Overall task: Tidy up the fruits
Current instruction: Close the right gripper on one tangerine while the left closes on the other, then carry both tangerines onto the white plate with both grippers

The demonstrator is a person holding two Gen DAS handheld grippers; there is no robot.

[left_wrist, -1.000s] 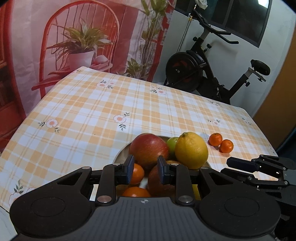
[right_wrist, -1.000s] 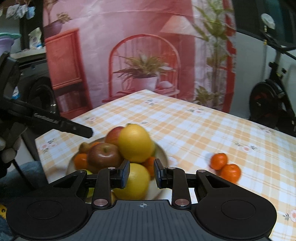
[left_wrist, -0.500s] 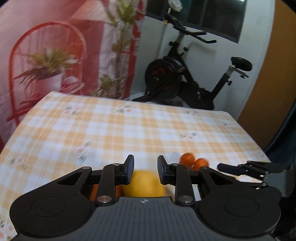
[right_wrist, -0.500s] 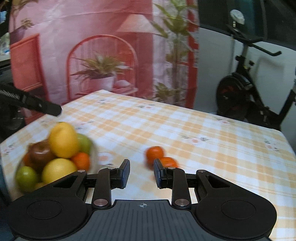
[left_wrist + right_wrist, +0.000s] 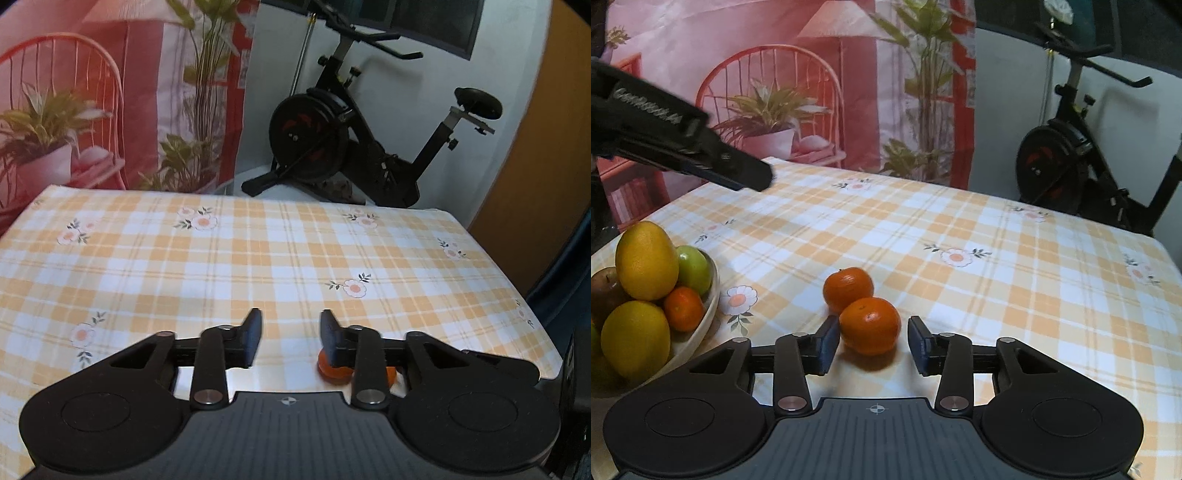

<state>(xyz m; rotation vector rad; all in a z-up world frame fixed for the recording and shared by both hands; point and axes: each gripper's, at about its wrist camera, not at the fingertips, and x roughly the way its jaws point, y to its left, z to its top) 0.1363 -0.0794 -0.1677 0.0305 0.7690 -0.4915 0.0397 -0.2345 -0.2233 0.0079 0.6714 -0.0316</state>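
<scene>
Two tangerines lie on the checked tablecloth (image 5: 960,221). In the right wrist view the nearer tangerine (image 5: 870,325) sits between the fingertips of my right gripper (image 5: 873,345). Its jaws are opening and a gap shows at the right pad. The farther tangerine (image 5: 848,290) touches the nearer one from behind. A white bowl (image 5: 709,314) at the left holds lemons (image 5: 646,262), a green apple (image 5: 694,269) and other fruit. My left gripper (image 5: 290,338) hangs over the cloth, jaws opening, nothing between them. A tangerine (image 5: 332,369) peeks from under its right finger. The left gripper (image 5: 757,177) also reaches in from the upper left.
An exercise bike (image 5: 351,136) stands beyond the far table edge. A pink printed backdrop (image 5: 775,92) hangs behind the table. The table's right edge (image 5: 517,288) drops off near an orange wall.
Both views have swung from the fruit bowl rightward to the two loose tangerines. Both pairs of jaws stand wider apart than before, and the right gripper has come down around the nearer tangerine.
</scene>
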